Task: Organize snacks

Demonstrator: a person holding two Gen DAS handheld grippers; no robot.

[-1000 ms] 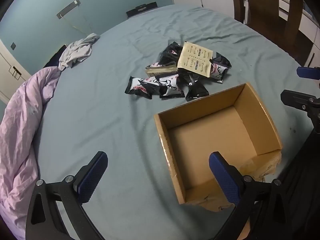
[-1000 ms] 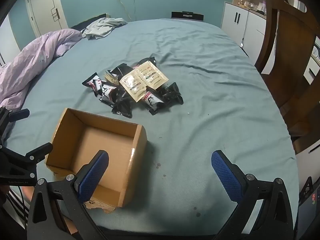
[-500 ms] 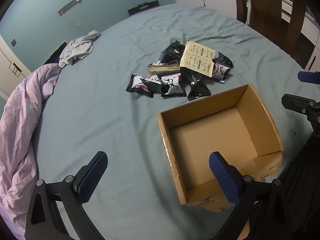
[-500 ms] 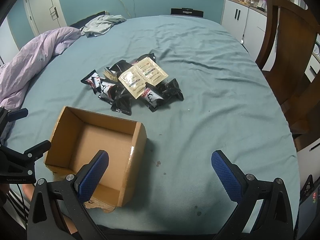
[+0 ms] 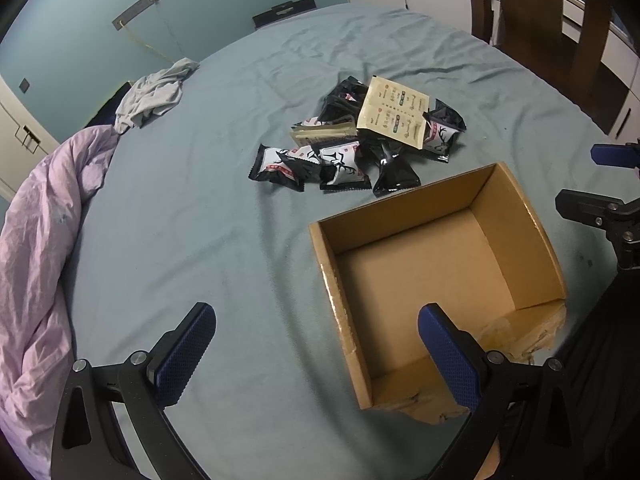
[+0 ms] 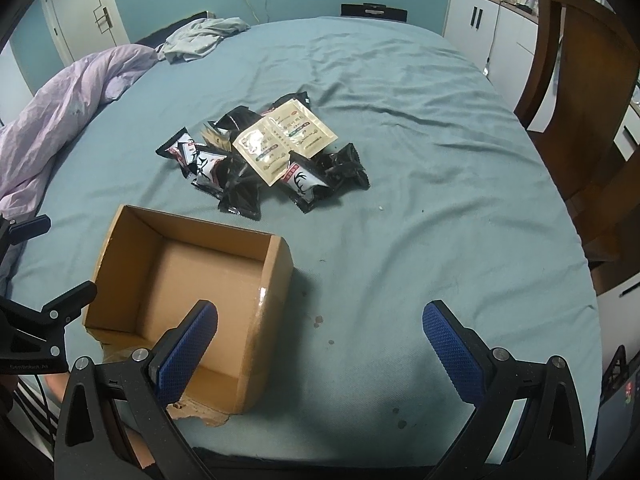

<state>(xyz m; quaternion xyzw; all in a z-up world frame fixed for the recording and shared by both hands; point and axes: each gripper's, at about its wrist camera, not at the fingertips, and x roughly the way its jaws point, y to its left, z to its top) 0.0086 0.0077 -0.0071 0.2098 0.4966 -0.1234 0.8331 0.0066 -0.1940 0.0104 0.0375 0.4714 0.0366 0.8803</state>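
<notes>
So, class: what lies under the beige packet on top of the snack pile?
Black snack packets lie under the beige packet, their ends sticking out around it. Whatever sits directly beneath its middle is covered.

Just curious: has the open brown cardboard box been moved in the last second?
No. The brown cardboard box keeps its spot beside the snack packet pile; only the cameras shift slightly.

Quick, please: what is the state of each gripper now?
Left gripper: open, holding nothing.
Right gripper: open, holding nothing.
</notes>
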